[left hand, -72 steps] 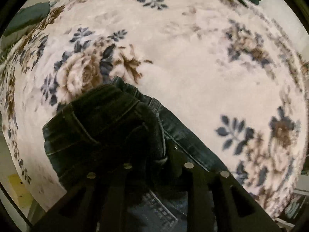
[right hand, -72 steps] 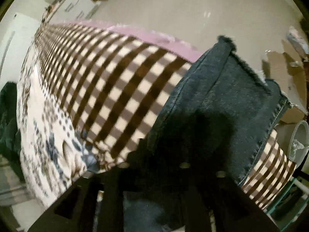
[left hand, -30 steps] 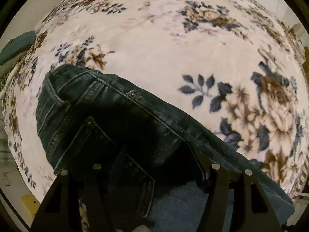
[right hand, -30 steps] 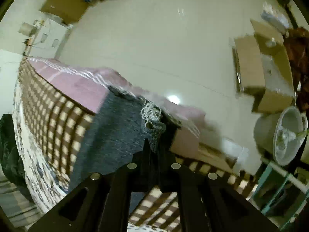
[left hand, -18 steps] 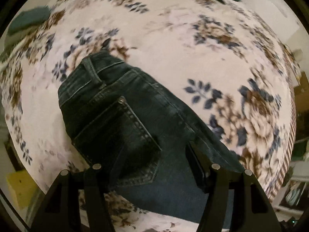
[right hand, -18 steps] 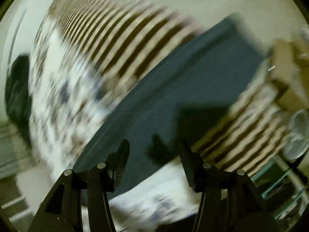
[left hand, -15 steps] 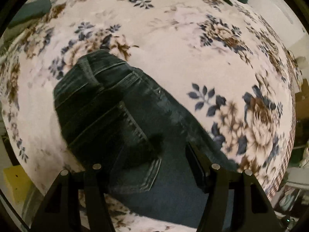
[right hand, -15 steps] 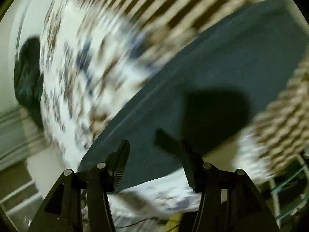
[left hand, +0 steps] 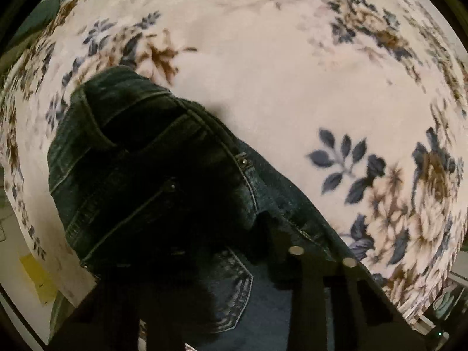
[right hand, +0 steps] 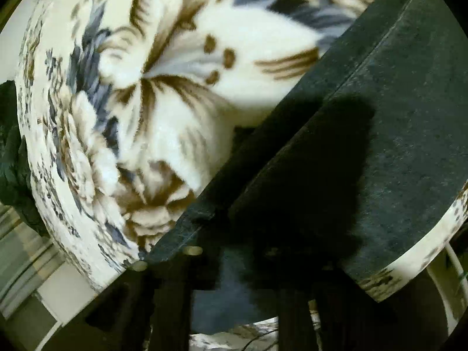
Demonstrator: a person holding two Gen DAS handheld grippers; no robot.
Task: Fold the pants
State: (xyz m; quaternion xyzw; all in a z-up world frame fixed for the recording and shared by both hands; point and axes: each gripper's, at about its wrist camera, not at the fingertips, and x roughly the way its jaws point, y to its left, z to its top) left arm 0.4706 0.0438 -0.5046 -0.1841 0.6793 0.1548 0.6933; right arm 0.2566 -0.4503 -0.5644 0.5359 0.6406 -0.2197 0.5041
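Dark blue jeans lie on a cream floral blanket. In the left wrist view their waistband and back pocket [left hand: 152, 175] fill the lower left, bunched up. My left gripper [left hand: 216, 251] is low over the waist with denim between its fingers; the left finger is lost in shadow. In the right wrist view a flat leg of the jeans [right hand: 380, 134] runs diagonally across the right side. My right gripper [right hand: 234, 251] is pressed onto the leg's edge, its jaws standing apart with denim across them.
The floral blanket [left hand: 292, 73] covers the bed all around the jeans. A dark green garment [right hand: 11, 161] lies at the blanket's left edge in the right wrist view. A yellow object [left hand: 38, 278] sits on the floor beyond the bed edge.
Both grippers have come down close onto the jeans. The left one has dropped onto the waist, which is bunched again. The right one has swung from the hem down to the leg.
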